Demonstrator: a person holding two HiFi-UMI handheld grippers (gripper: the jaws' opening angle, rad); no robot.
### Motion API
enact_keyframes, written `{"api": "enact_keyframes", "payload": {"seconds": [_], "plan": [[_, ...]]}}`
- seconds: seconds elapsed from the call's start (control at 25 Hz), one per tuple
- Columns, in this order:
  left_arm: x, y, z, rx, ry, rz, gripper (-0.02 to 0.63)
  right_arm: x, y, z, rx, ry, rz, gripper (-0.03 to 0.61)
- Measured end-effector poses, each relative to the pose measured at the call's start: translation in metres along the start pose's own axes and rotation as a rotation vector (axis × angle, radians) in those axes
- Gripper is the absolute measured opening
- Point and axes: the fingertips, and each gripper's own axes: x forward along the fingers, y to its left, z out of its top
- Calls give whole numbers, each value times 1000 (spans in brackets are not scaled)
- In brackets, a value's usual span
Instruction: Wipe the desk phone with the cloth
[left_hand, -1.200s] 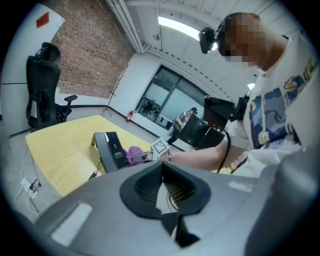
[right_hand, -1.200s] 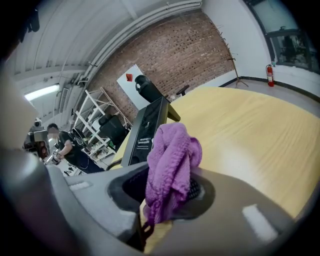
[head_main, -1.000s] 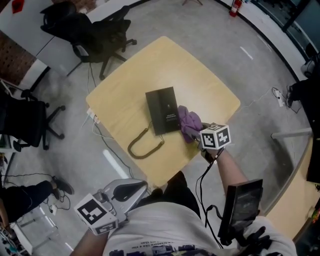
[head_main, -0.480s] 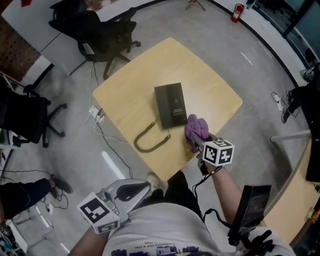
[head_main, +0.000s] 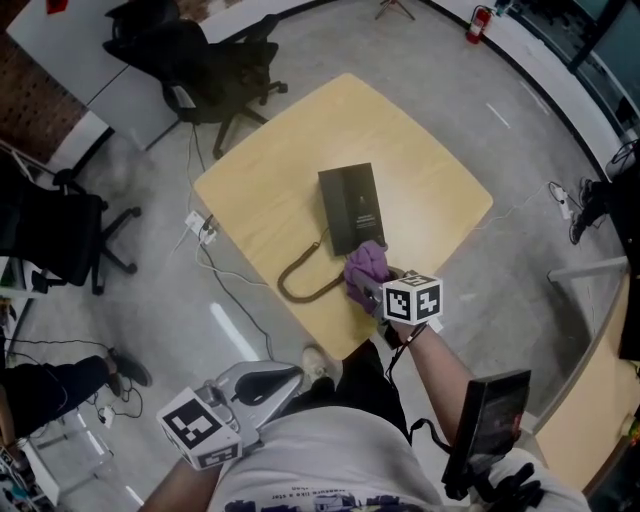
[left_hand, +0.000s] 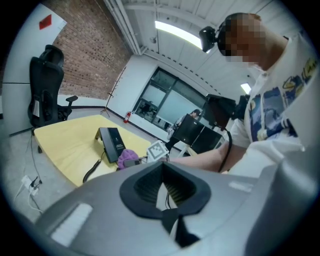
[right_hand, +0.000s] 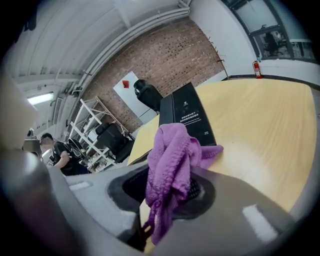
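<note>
A cloth (head_main: 366, 266) is clamped in the right gripper (head_main: 370, 288) at the phone's (head_main: 352, 208) near end; the left gripper (head_main: 290, 375) is seen closed and empty.

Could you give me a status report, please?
Right tool shut on cloth, at near end of desk phone. Left tool shut, empty, off table. Nothing blocking.

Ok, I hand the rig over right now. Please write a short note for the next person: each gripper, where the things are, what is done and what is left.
Right gripper: shut on the purple cloth.
Left gripper: shut and empty, held low by the body, away from the table.
Desk phone: lies flat mid-table, its coiled cord trailing to the near edge.
Done: cloth brought to the phone's near end.
Left: wipe along the phone. How much is already wiped cannot be told.
</note>
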Motion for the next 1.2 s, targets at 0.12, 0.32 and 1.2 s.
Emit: {"api": "enact_keyframes", "payload": {"seconds": [0.12, 0.32, 1.2], "plan": [[1, 1, 1, -4, -2, 10, 8, 0, -10, 3, -19, 24, 8, 109], [13, 3, 8, -6, -1, 14, 8, -7, -30, 9, -46, 45, 8, 109], [92, 21, 59, -9, 15, -6, 8, -26, -69, 21, -273, 235, 76, 109]]}}
